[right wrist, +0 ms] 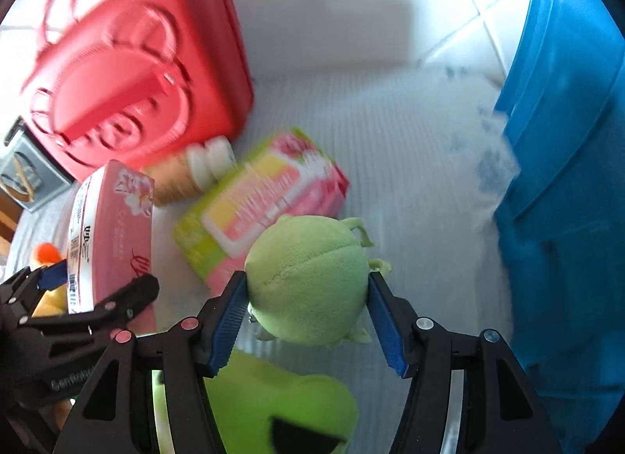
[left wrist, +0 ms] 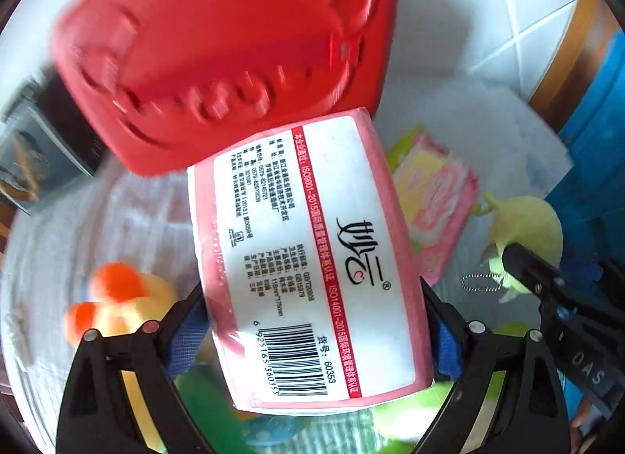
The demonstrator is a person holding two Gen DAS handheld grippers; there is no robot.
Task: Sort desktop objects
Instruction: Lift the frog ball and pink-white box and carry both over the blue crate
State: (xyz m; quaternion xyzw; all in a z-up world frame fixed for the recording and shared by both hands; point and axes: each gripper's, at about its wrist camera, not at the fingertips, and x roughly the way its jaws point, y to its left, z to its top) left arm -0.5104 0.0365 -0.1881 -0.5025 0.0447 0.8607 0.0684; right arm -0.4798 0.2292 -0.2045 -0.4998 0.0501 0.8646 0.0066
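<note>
Covering the desk, a ribbed white mat (right wrist: 390, 149) lies below; left gripper (left wrist: 312, 321) spread around tissue pack (left wrist: 312, 258), right gripper (right wrist: 308, 309) clamping green plush (right wrist: 308, 278).

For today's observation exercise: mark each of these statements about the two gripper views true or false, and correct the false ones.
1. The right gripper holds a pale green plush ball. True.
2. The pink tissue pack sits between the left gripper's fingers. True.
3. The large bin at the right is yellow. False: it is blue.
4. The red container is in the right gripper. False: it sits apart, beyond the tissue pack.
5. An orange and yellow plush lies beside the left gripper. True.
</note>
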